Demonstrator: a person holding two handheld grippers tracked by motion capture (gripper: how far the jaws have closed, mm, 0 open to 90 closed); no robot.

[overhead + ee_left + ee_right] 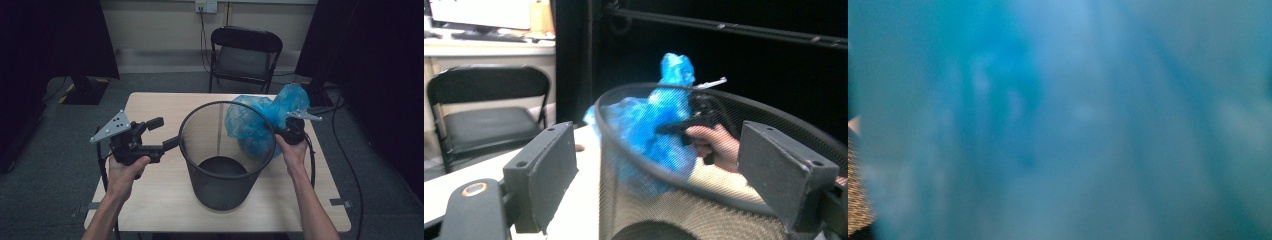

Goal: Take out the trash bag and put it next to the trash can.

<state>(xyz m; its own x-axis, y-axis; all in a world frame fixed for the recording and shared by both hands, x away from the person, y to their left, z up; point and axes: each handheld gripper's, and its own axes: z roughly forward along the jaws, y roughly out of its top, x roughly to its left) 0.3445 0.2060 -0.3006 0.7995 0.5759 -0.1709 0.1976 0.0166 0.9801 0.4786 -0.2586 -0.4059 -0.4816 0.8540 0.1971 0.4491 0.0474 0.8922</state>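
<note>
Lining the mesh bin with the blue bag

The right hand-held gripper (286, 131) is clamped on the blue bag (255, 122), which drapes over the far right rim of the mesh bin (222, 165) on the surface (150, 200). The left hand-held gripper (165, 134), jaws apart and empty, sits at the bin's left rim; best to steady that rim there while the bag is fed down inside.

A dim room. The light wooden table (150, 200) stands on grey carpet (45, 190). At 12 o'clock beyond it, 1 black folding chair (243, 56) faces a pale wall (155, 25) with a power outlet (206, 6). Black curtains (55, 35) hang at 10 and 2 o'clock. Cables (350, 165) trail across the floor at 3 o'clock.
</note>
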